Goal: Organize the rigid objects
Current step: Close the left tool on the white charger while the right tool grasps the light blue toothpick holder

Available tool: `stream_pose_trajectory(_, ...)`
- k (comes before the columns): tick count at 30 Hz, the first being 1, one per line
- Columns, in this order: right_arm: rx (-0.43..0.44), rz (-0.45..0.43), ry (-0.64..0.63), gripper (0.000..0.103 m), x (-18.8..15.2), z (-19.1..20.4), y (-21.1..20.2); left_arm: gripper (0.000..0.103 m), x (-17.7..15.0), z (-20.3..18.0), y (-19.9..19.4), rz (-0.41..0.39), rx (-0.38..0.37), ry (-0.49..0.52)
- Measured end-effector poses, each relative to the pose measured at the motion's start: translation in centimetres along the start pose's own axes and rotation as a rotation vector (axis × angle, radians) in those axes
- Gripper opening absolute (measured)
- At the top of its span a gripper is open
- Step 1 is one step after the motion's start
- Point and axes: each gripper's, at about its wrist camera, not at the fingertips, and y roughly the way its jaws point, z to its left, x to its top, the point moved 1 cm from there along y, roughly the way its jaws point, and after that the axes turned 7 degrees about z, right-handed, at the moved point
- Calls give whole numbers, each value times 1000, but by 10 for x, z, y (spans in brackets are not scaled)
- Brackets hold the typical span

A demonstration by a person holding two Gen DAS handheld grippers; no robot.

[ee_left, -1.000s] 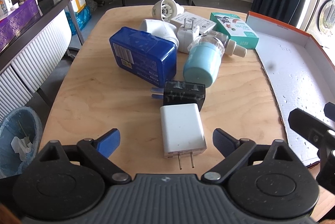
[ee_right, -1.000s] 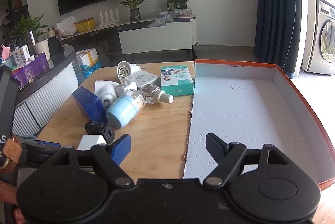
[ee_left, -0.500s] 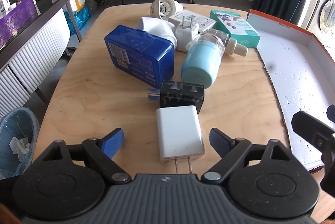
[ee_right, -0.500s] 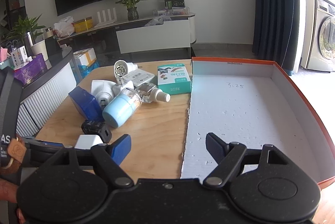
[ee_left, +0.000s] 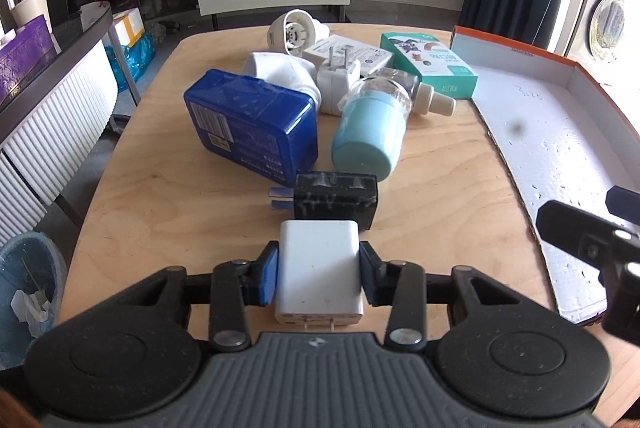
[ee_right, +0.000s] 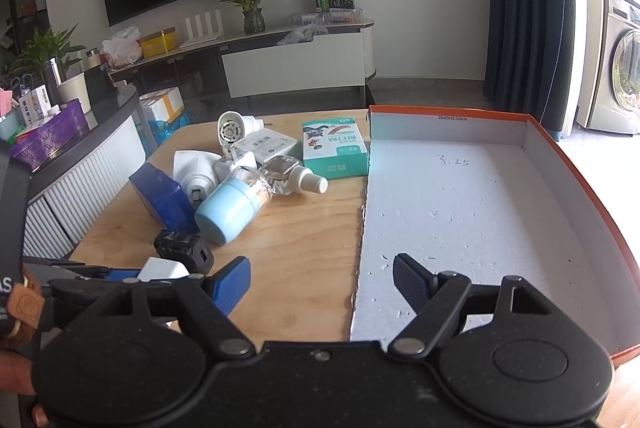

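- Your left gripper (ee_left: 319, 278) is squeezing the flat white square phone charger (ee_left: 319, 268); one blue pad (ee_left: 267, 278) presses each side of it; the charger lies on the light wooden counter (ee_left: 160, 196) at the near edge, with its metal prongs pointing back at you.
- The small black plug block (ee_left: 335, 202) sits just behind the white charger, touching it; its two prongs stick out to the left.
- Behind that lie the big dark blue plastic box (ee_left: 252, 126) and the light blue round bottle with a clear top (ee_left: 370, 132), side by side; the bottle lies on its side.
- Farther back you can see a white cube plug with prongs up (ee_left: 338, 80), a white cloth-like lump (ee_left: 280, 72), a white round cap-shaped thing (ee_left: 292, 32), a flat white box (ee_left: 348, 54) and a green and white paper box (ee_left: 430, 64); they are bunched close together.
- Your right gripper (ee_right: 322, 282) is let go and wide apart, with nothing between its pads; it hangs over the line where the counter meets the big shallow box with orange edges and a white floor (ee_right: 480, 208).
- The big shallow box sits on the right side of the counter; the green and white paper box touches its far left corner.
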Motion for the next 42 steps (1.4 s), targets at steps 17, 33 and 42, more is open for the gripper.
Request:
stream_pose_trajectory(17,148,188,171,92,66,31,65,41,33,42,-21,-60,25,-68)
stream_pose_trajectory(33,51,373,94,57,72,62,129,42,47,59,-15,-64,18,-96)
stream_pose_trajectory(42,54,291,54,57,60,28,75,42,51,38,-21,-79,-20,-75)
